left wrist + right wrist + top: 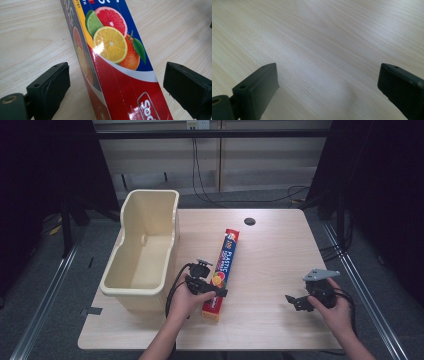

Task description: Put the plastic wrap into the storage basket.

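On the pale wood tabletop (265,270), your left tongs (116,82) stand apart around the plastic wrap box (120,75). Squeeze its sides evenly. Right tongs (328,85), lower right, apart, hold nothing.

In the left gripper view, the plastic wrap box (117,62) is cut off by the top and bottom edges, and its lettering is clipped, so the brand at the lower right cannot be read. In the high view, part of the box near the centre is hidden by the left gripper (216,292), and its small print is perhaps too blurred to be made out.
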`<control>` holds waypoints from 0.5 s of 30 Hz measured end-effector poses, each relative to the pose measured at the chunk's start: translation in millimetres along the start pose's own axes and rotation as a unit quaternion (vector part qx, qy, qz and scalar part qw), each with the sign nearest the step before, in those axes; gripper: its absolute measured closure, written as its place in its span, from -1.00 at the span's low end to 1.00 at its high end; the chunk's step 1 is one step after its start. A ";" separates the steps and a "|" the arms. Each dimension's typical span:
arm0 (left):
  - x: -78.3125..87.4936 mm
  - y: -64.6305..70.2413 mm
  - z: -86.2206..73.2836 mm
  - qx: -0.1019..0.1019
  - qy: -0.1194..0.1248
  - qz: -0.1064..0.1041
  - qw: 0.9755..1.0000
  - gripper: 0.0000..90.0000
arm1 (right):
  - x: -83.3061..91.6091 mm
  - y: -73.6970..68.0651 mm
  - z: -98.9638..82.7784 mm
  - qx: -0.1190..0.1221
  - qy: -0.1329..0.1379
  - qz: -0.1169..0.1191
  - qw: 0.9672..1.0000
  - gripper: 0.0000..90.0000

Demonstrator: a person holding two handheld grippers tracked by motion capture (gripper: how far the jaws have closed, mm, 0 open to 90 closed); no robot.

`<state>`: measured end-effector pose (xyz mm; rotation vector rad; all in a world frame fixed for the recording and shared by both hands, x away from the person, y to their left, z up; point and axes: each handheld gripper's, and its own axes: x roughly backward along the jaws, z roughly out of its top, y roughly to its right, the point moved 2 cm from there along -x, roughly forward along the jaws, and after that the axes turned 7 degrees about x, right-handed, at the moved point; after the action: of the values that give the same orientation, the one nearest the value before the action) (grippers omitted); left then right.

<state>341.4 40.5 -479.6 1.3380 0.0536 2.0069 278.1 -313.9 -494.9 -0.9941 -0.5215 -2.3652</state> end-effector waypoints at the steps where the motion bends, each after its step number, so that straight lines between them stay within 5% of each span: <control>1: -0.4 0.0 0.1 0.001 -0.001 0.002 1.000 -0.85 | 0.1 0.1 0.0 -0.001 0.000 -0.001 1.000 -0.94; 9: -0.7 1.0 7.5 0.005 0.001 0.006 1.000 -0.85 | 0.5 1.2 -0.3 -0.001 0.001 -0.003 1.000 -0.94; 12: -0.2 5.5 18.6 0.016 0.035 0.007 0.999 -0.85 | -0.6 1.5 -0.5 -0.002 0.000 -0.003 1.000 -0.94; 15: -5.6 6.0 28.8 0.018 0.034 0.011 0.999 -0.83 | -0.6 1.9 -0.3 -0.007 0.001 -0.001 1.000 -0.94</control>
<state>363.0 23.1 -468.3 1.2979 0.1061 2.0786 279.5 -315.4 -495.3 -0.9984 -0.5055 -2.3746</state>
